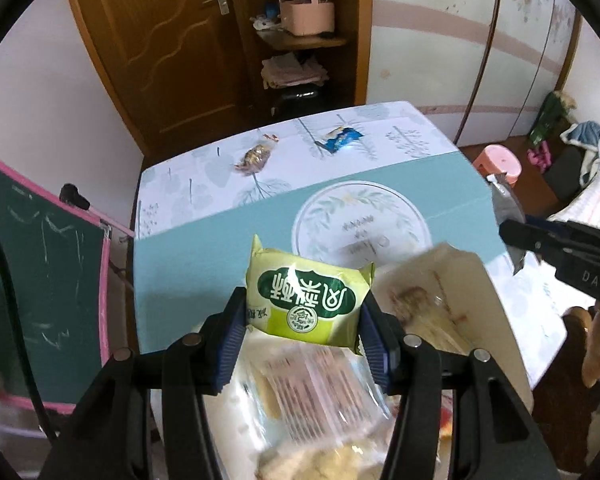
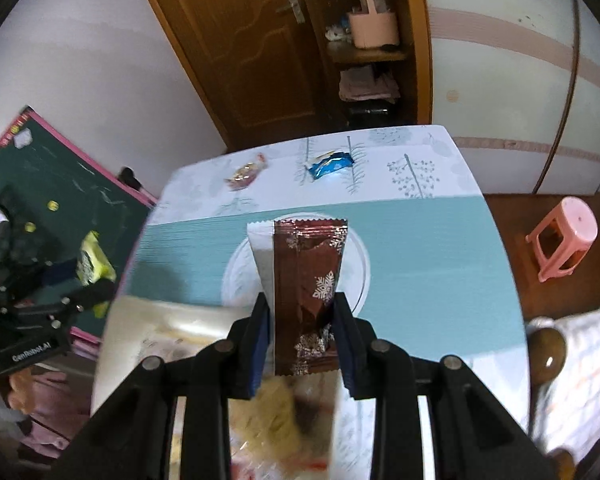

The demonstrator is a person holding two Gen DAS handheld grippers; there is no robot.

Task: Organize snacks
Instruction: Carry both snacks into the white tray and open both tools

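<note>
Two snacks are held off the counter (image 1: 400,128), one in each of the tongs. The left tongs (image 1: 304,320) pinch a yellow-green packet (image 1: 306,300) by its sides, above an open box whose teal lid (image 1: 204,248) stands up behind it. Blurred wrapped snacks (image 1: 320,392) lie in the box right under the packet. The right tongs (image 2: 300,320) clamp the lower part of a brown snowflake wrapper (image 2: 306,280), which stands upright over the same teal lid (image 2: 420,248). From the right wrist view, the left tongs (image 2: 80,280) appear at the left edge with their yellow-green packet (image 2: 94,264). Farther back on the counter (image 2: 440,184), well apart from the box, rest a clear-wrapped reddish candy (image 1: 256,156) and a blue packet (image 1: 342,138), near each other. A pink stool (image 2: 562,236) stands on the floor to the right.
</note>
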